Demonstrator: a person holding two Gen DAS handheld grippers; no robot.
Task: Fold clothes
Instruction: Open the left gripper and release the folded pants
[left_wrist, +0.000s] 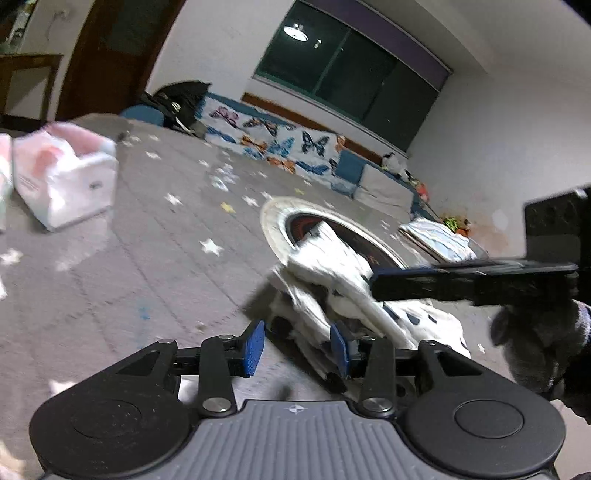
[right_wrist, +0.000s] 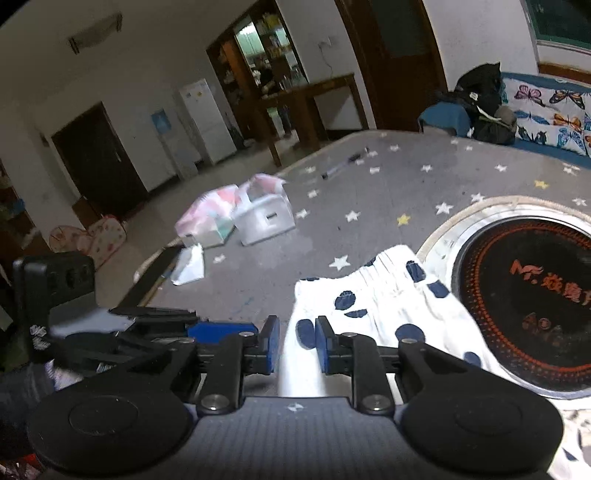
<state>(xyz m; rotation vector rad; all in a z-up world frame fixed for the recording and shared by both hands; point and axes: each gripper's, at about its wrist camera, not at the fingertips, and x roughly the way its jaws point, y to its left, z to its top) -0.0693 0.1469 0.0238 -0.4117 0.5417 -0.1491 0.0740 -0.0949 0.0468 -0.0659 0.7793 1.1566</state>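
The white dotted garment (right_wrist: 384, 302) lies on the worktop (right_wrist: 369, 177) beside the round cooker plate (right_wrist: 524, 288), stretching far-right from the right claw (right_wrist: 293, 347), whose jaws stand slightly apart around its near hem, perhaps without pressing. The left claw (left_wrist: 297, 347) is apart at the bunched edge.

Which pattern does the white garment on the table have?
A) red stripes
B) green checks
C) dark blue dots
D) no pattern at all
C: in the right wrist view the white garment lies on the grey star-print table cover and shows large dark blue dots across its cloth, with no stripes or checks.
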